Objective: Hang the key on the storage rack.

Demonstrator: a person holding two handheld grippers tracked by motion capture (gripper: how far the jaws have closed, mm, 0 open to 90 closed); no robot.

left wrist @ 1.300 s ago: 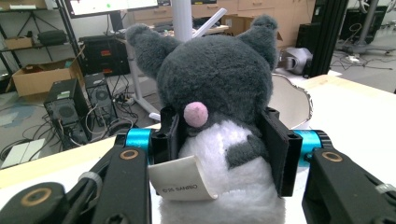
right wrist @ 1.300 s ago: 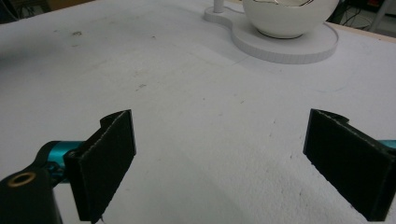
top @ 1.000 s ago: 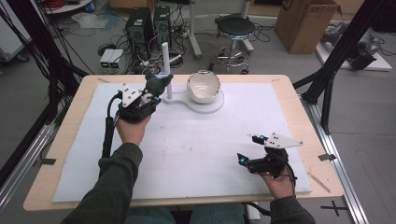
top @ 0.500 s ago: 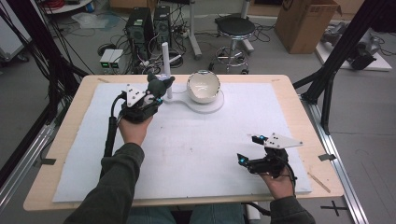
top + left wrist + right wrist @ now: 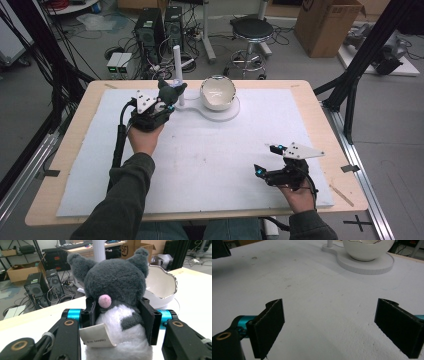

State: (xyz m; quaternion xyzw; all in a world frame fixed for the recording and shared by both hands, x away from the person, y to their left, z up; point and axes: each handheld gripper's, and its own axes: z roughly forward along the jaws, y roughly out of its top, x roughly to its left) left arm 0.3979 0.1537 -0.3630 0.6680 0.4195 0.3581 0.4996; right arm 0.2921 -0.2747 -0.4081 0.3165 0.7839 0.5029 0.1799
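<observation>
- Right now the left hand-held gripper (image 5: 170,95) is clamped on a grey-and-white plush toy (image 5: 116,293), pads pressing its sides at neck height; the toy sits upright, ears up, its sewn tag (image 5: 96,336) hanging toward the camera.
- The toy is held just above the far-left part of the worktop (image 5: 80,165), beside the white post (image 5: 176,60) of the stand.
- Key relation: the cracked-egg-shaped white bowl (image 5: 218,93) lies just to the toy's right on the stand's round base (image 5: 235,111), so probably a short sideways carry, then lower in.
- The left hand is much nearer the bowl.
- The right hand-held gripper (image 5: 267,160) rests near the front-right, jaws wide, nothing between them, well apart from the bowl.
</observation>
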